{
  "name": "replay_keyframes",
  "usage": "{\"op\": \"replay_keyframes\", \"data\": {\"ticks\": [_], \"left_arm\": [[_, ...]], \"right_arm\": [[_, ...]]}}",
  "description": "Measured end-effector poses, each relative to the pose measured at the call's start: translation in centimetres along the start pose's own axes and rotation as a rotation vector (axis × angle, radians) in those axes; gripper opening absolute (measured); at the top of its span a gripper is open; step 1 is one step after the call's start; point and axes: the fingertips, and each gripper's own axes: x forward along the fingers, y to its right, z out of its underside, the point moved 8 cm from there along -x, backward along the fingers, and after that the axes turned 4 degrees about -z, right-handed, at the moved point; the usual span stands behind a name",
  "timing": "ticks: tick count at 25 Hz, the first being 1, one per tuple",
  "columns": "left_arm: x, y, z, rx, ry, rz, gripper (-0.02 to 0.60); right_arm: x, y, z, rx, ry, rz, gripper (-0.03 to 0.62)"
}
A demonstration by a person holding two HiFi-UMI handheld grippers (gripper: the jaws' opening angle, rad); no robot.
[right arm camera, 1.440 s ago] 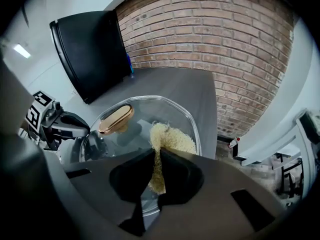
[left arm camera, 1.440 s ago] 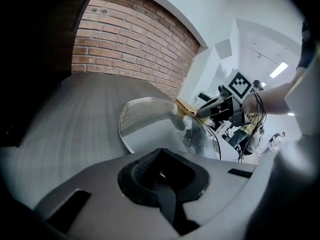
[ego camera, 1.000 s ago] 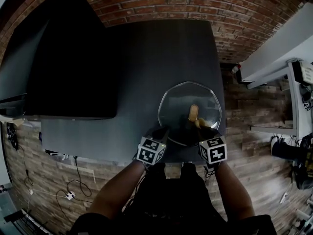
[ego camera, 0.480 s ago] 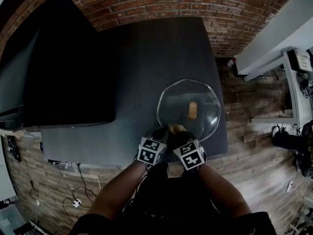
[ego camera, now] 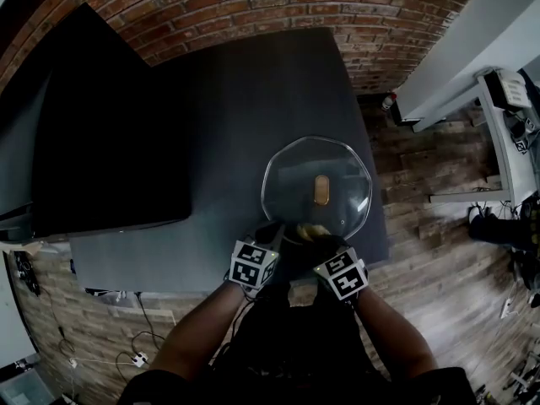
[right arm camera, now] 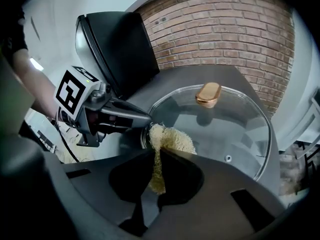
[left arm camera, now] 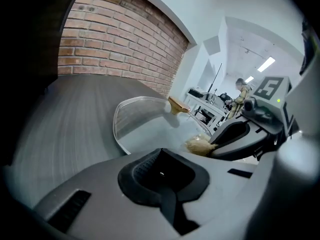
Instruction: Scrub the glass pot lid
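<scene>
The round glass pot lid [ego camera: 295, 171] with a tan knob [ego camera: 321, 190] lies on the dark table [ego camera: 236, 125] near its front right corner. My left gripper [ego camera: 274, 230] is shut on the lid's near rim; the right gripper view shows its tips [right arm camera: 142, 120] at that rim. My right gripper [ego camera: 316, 234] is shut on a tan fibrous scrubber [right arm camera: 172, 139], which presses on the glass [right arm camera: 225, 129] just inside the near rim, right beside the left gripper. In the left gripper view the scrubber [left arm camera: 199, 145] lies on the lid [left arm camera: 145, 124], below the knob [left arm camera: 178, 105].
A big black panel [ego camera: 101, 133] covers the table's left side. A brick wall [ego camera: 295, 7] runs behind the table. The table's right edge [ego camera: 378, 218] is close to the lid. White furniture [ego camera: 472, 66] stands to the right over a wooden floor.
My right gripper has swept the scrubber from the lid's near right to its near left rim, then back slightly right. The left gripper has kept its hold on the rim.
</scene>
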Motion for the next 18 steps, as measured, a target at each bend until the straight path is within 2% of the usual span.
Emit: {"op": "replay_keyframes", "data": {"ticks": [6,9,14,18], "left_arm": [[0.0,0.2,0.1,0.002,0.001,-0.010,0.031],[0.0,0.4,0.2,-0.008,0.004,-0.023,0.031],[0.2,0.8,0.0,-0.017,0.000,-0.047,0.031],[0.5,1.0,-0.2,-0.026,-0.001,-0.073,0.031]], "right_arm": [[-3.6,5.2,1.6,0.042,-0.009,0.031,0.041],[-4.9,8.2,1.8,0.099,0.007,0.053,0.041],[-5.5,12.1,0.2,0.157,0.057,0.084,0.041],[-5.2,14.9,-1.0,0.206,0.113,0.162,0.041]]}}
